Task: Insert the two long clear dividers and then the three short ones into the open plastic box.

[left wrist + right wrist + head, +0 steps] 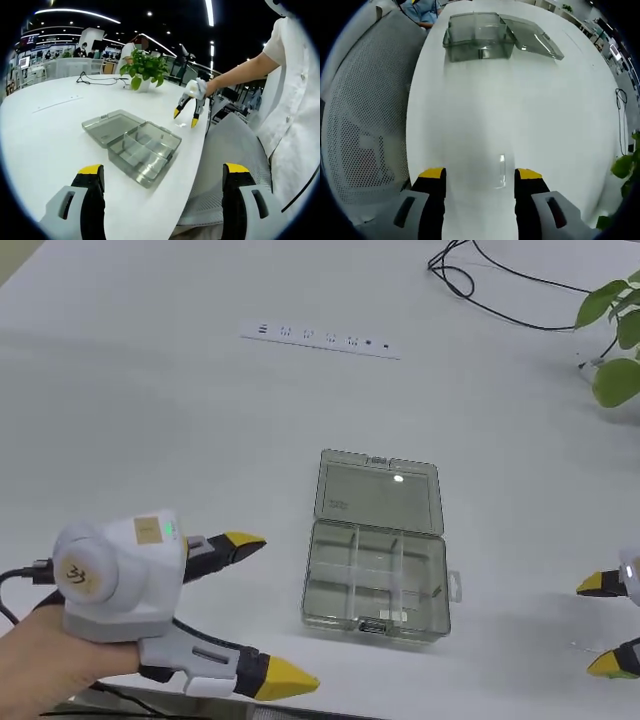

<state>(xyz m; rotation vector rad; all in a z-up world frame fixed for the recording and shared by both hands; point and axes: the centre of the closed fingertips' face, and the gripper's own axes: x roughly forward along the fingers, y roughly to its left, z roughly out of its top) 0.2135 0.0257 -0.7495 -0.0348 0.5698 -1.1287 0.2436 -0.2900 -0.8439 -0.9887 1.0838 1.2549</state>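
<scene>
A hand (45, 665) holds the left claw (268, 608) low over the white surface (150, 420), jaws spread wide with nothing between them. A round sticker (80, 575) on its body carries handwriting too small to read. The right claw (479, 174) is spread too and empty; a small clear divider (501, 171) lies flat on the surface just ahead, between its tips. Farther on sits the open plastic box (340, 615), lid laid back, with clear dividers standing inside that split it into compartments. Beyond it lies a white power strip (320, 340), its markings unreadable.
</scene>
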